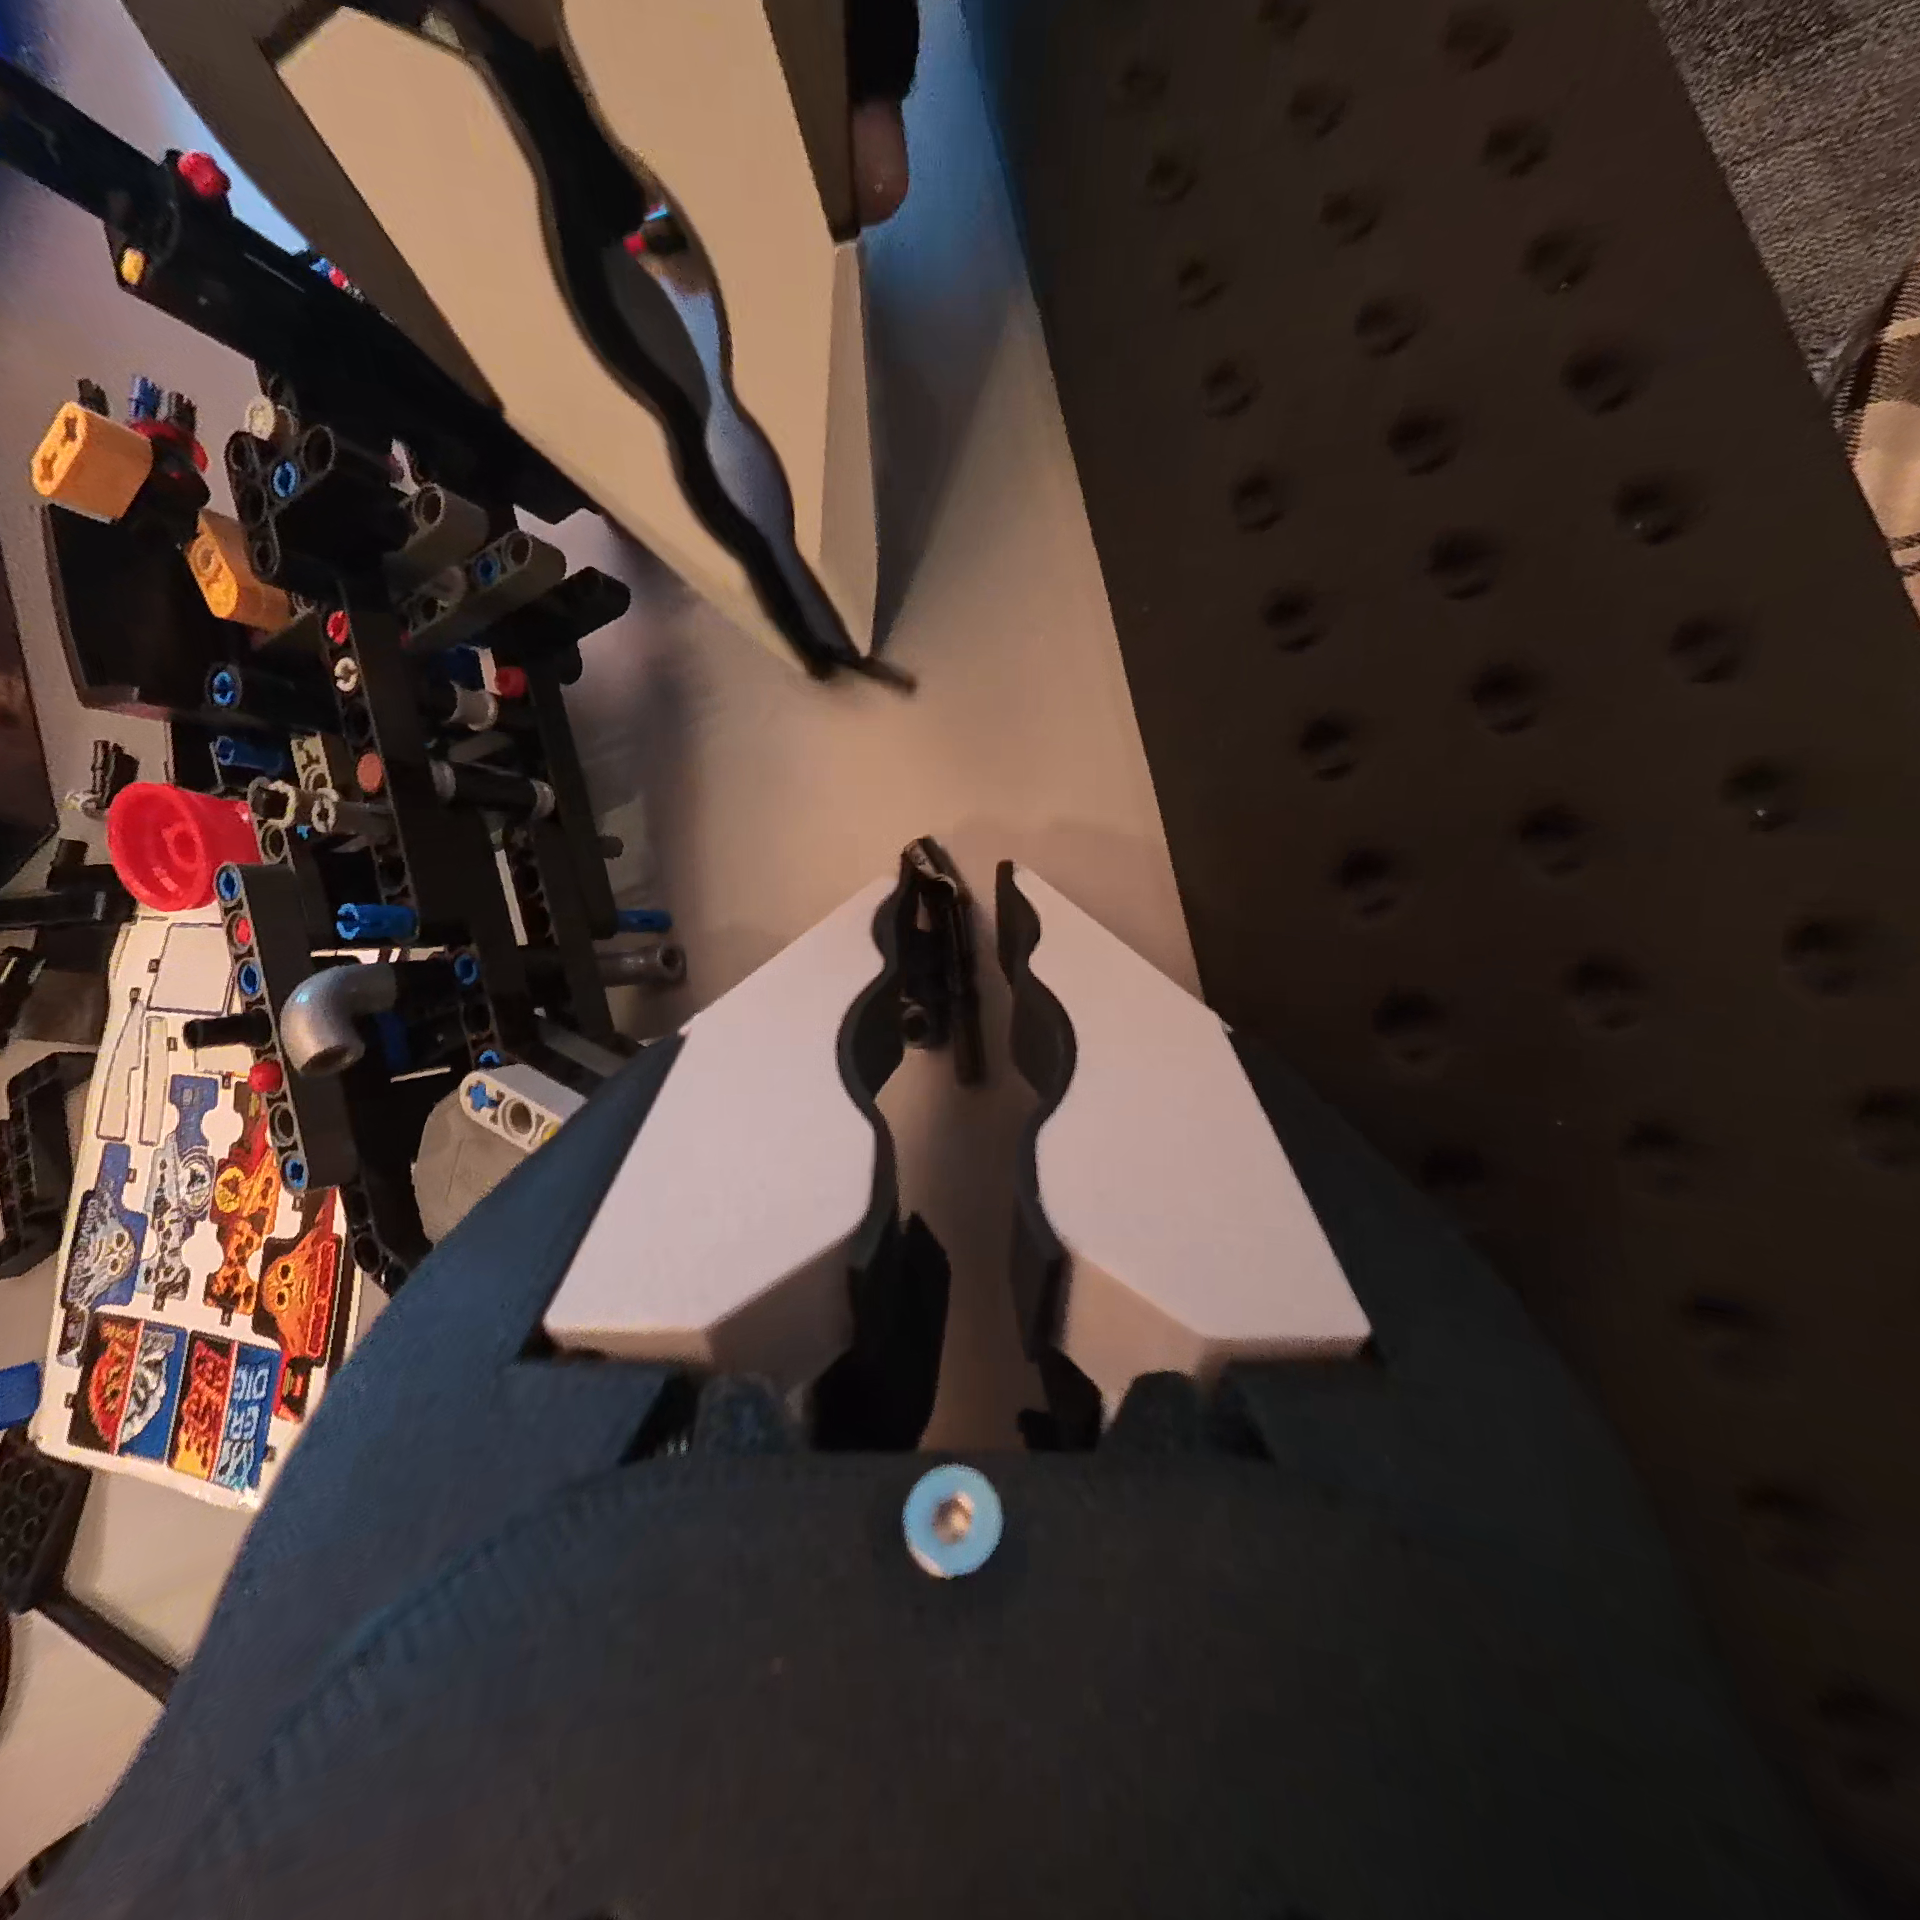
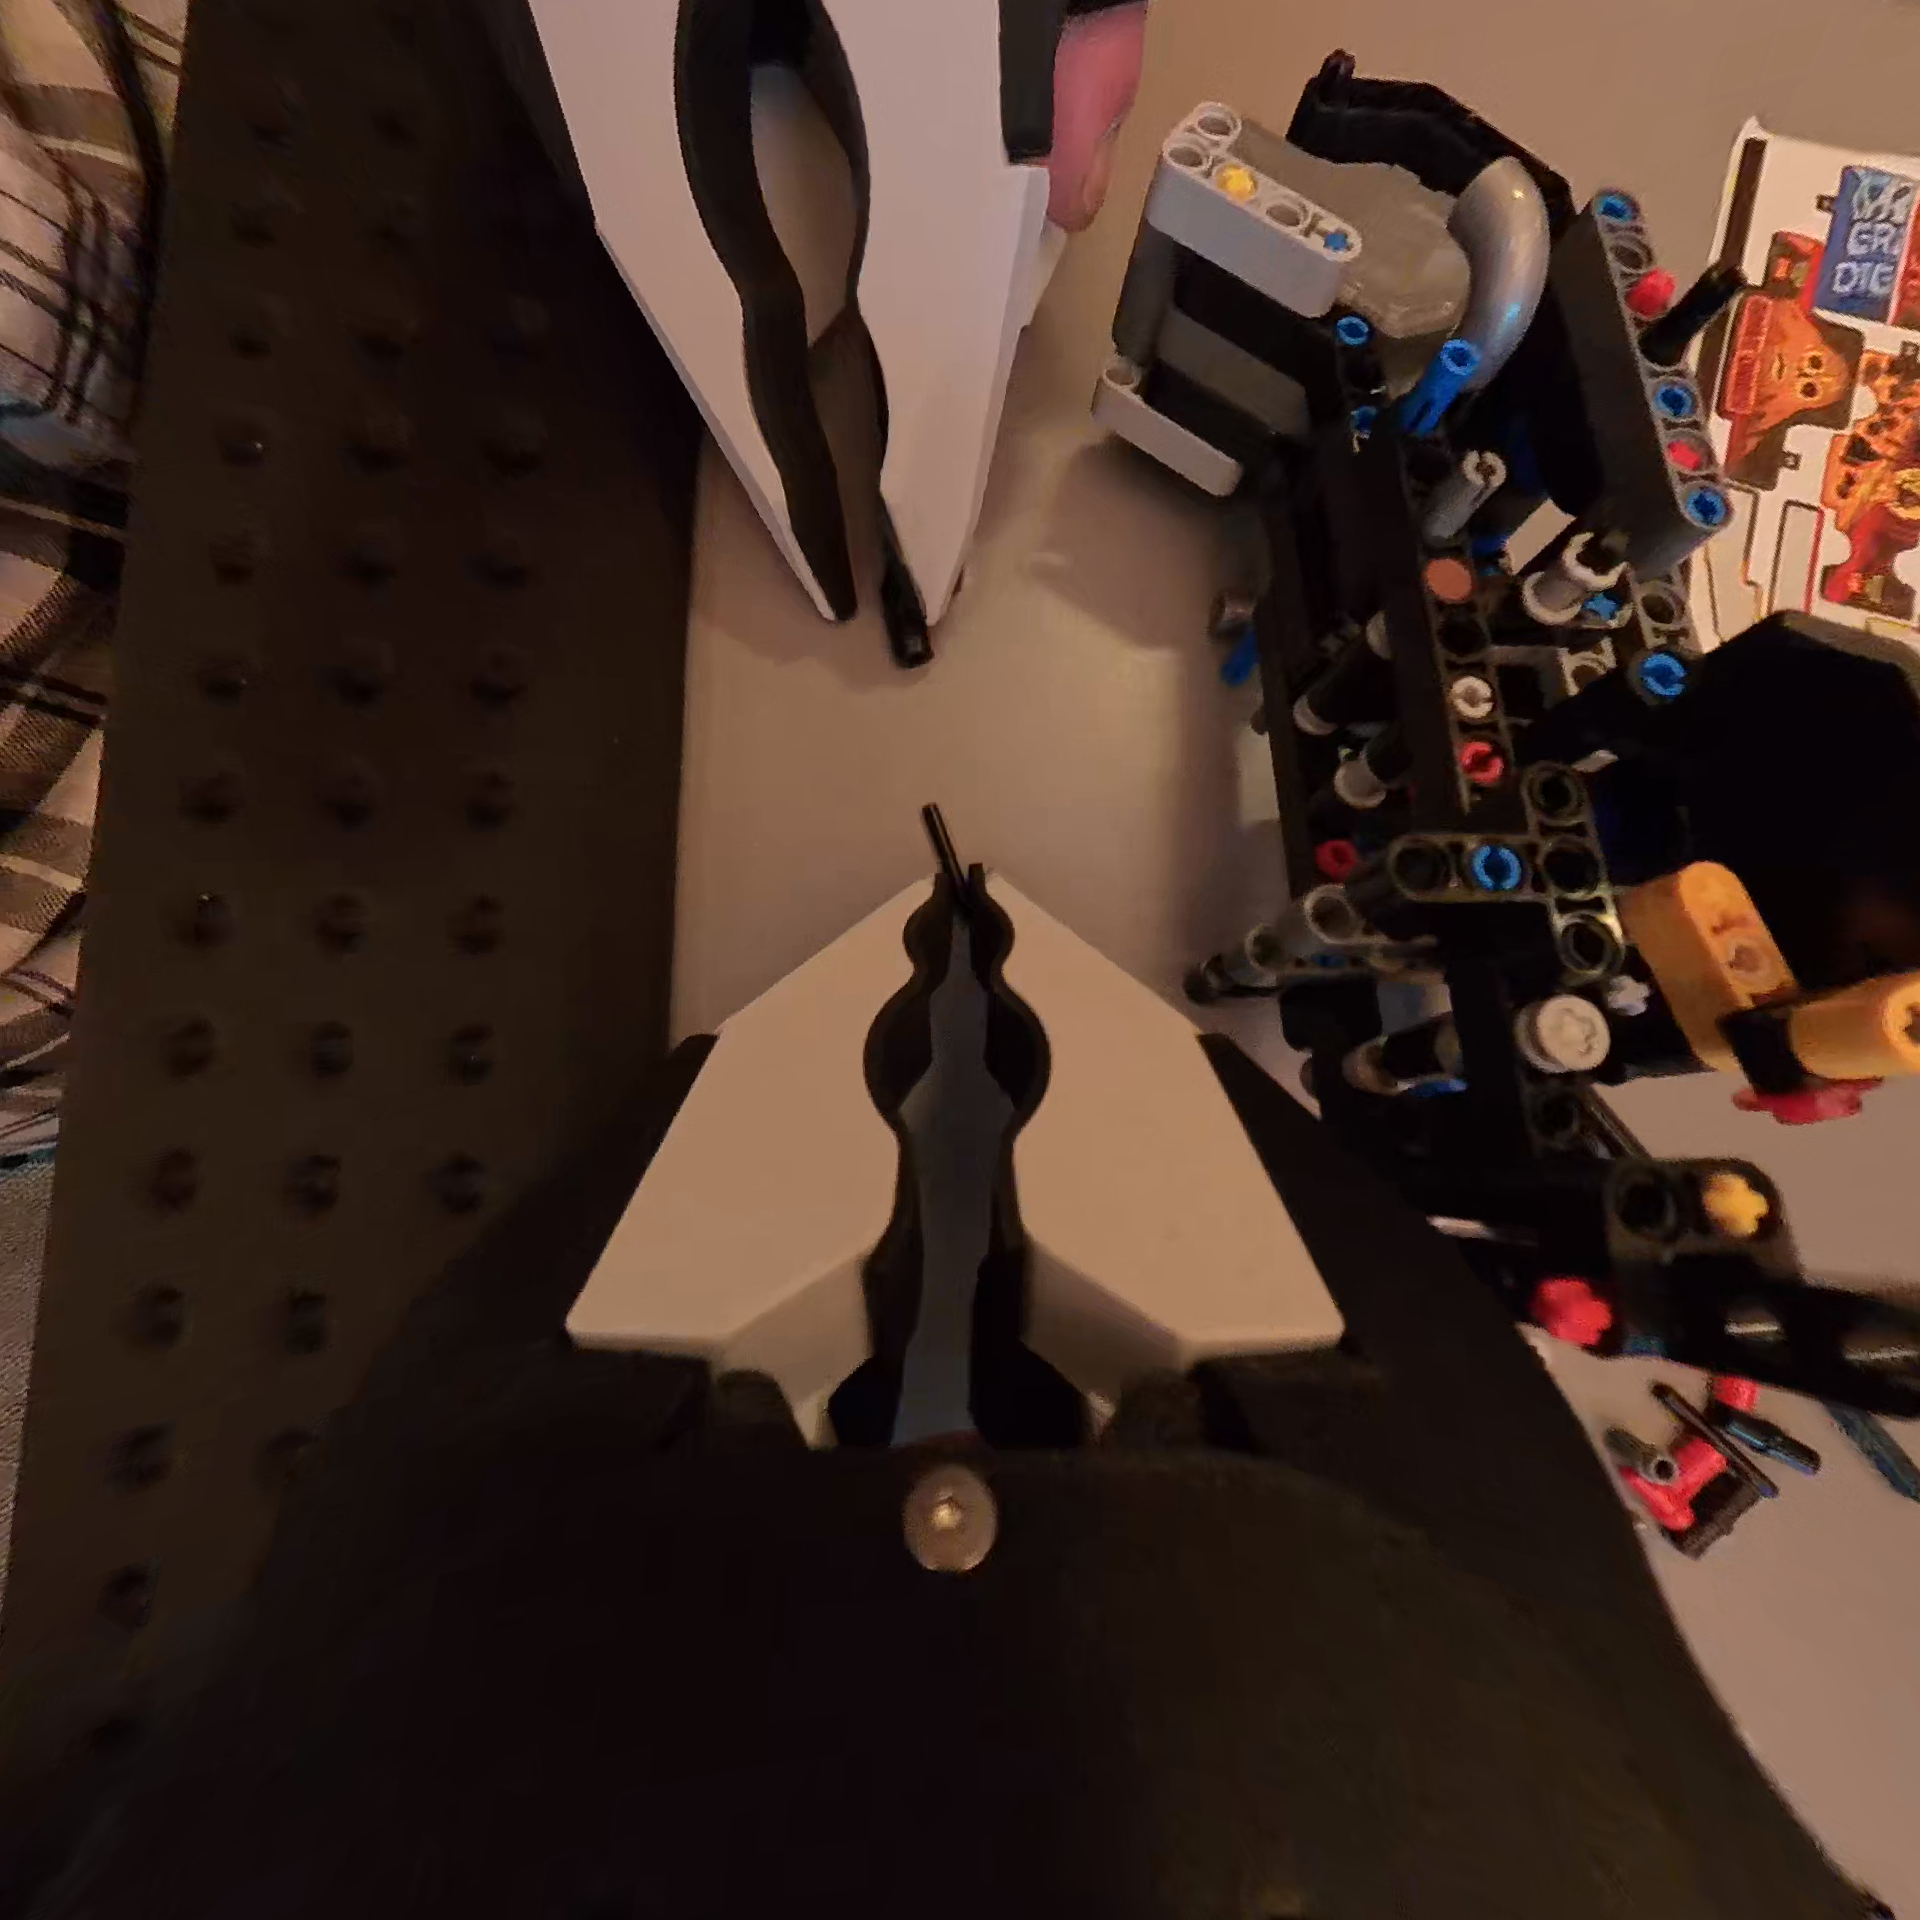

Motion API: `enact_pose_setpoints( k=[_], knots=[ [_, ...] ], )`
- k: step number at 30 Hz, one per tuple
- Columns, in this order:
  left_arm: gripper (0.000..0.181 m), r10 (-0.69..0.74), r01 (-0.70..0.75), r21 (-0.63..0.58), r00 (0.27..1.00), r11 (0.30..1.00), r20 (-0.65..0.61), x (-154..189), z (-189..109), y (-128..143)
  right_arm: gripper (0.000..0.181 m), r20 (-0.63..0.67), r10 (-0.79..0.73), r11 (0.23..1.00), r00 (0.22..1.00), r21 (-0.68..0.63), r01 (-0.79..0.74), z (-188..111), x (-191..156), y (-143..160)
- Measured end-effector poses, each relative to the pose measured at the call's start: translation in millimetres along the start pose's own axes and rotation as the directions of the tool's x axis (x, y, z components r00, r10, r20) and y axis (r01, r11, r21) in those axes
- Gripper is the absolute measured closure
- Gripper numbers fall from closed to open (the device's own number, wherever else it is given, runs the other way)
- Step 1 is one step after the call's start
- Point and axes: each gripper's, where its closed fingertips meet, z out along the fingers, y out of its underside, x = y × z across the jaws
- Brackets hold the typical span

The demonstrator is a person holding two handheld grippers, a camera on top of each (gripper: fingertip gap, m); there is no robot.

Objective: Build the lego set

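Left gripper (image 1: 961,883) clamped on a small black lego piece (image 1: 940,956), right gripper (image 2: 961,883) pinching what looks like a thin black pin (image 2: 943,836), both beside the half-built lego model (image 1: 395,748), tips facing, apart

The left white-fingered gripper with wavy black rubber pads (image 1: 961,883) has its fingers slightly apart, a small black piece lying against the left pad. The right white-fingered gripper with black pads (image 2: 961,883) is pinched closed on a thin black pin. Tips face each other, apart.

Dim warm light, soft blur, fisheye-bent edges
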Motion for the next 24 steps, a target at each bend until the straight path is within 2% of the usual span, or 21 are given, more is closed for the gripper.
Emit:
enact_pose_setpoints(
  k=[10,24],
  knots=[
    [0.175,0.003,-0.003,0.007,1.0,1.0,0.002,2,0,0,0.181,0.009,0.043,0.997,0.999,0.057,-0.043,10,-11,-14],
    [0.175,-0.021,0.021,-0.001,1.0,1.0,0.011,2,0,0,0.181,-0.015,0.07,0.992,0.997,0.106,-0.068,18,-9,-26]
  ],
)
